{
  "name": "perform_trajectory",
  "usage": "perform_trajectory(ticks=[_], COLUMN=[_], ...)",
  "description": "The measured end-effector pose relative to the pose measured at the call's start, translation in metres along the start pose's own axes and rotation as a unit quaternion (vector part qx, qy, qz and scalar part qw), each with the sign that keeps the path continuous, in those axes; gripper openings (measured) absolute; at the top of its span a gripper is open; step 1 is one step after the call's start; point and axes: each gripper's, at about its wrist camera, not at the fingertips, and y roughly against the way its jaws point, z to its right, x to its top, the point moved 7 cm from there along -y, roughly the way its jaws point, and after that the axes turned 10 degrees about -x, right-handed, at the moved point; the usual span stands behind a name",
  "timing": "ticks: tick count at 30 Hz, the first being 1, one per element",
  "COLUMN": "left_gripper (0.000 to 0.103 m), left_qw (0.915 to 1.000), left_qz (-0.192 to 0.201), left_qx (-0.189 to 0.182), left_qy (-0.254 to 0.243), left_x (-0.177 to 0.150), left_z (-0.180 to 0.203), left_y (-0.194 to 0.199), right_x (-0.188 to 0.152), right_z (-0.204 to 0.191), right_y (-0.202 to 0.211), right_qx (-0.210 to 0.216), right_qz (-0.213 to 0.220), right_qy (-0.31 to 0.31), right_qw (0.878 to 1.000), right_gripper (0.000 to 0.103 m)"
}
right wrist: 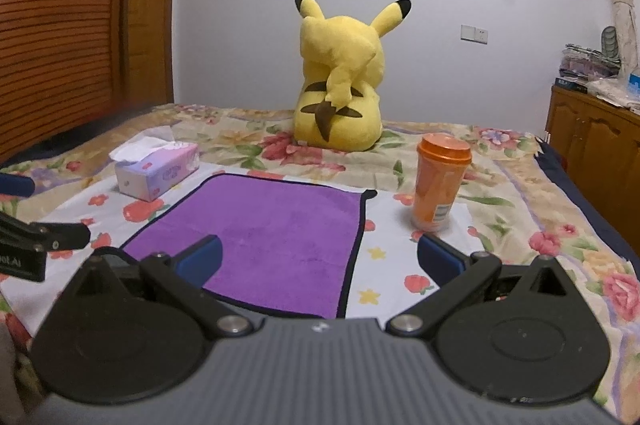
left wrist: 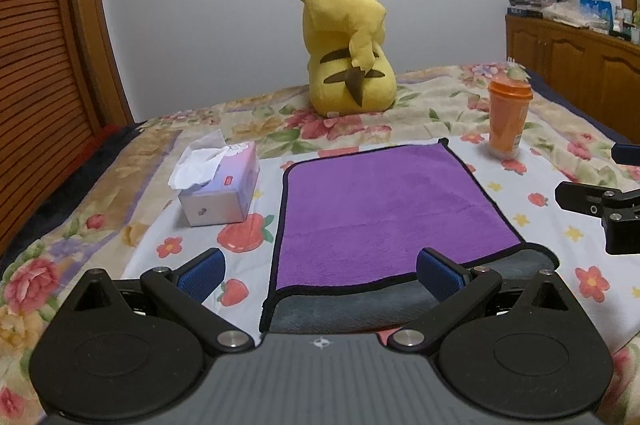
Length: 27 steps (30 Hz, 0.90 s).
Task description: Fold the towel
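A purple towel (left wrist: 380,209) with black trim lies on the flowered bed cover, folded over so its grey underside (left wrist: 360,309) shows along the near edge. It also shows in the right wrist view (right wrist: 276,237). My left gripper (left wrist: 318,275) is open and empty, its jaws spread over the towel's near left corner. My right gripper (right wrist: 320,259) is open and empty over the towel's near right corner. The right gripper shows at the right edge of the left wrist view (left wrist: 612,213); the left gripper shows at the left edge of the right wrist view (right wrist: 28,241).
A tissue box (left wrist: 220,185) stands left of the towel. An orange lidded cup (left wrist: 508,117) stands at its far right corner. A yellow plush toy (left wrist: 348,45) sits behind. A wooden cabinet (left wrist: 580,65) lines the right wall, a slatted wardrobe (left wrist: 40,65) the left.
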Motion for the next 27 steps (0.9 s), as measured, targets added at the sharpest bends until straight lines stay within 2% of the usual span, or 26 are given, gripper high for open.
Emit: perform_trajectory(ticks=[11,17,27], left_gripper=[0.103,0.103,0.103], left_qw=[0.9991,0.9976,0.9906], left_qz=[-0.040,-0.064,-0.126], left_qx=[0.002,-0.020,-0.051], left_qy=[0.010,0.016,0.010], left_x=[0.000,-0.005,-0.029], left_z=[-0.032,-0.046,-0.063], left_y=[-0.037,-0.053,-0.084], right_x=[-0.010,-0.016,-0.036], right_z=[-0.008,-0.012,-0.014], right_y=[-0.026,-0.035,-0.051], right_qx=[0.024,0.036,0.054], right_qz=[-0.041,-0.058,-0.112], right_qy=[0.019,0.027,0.033], right_qw=[0.999,0.997,0.992], right_gripper=[0.103,0.103,0.102])
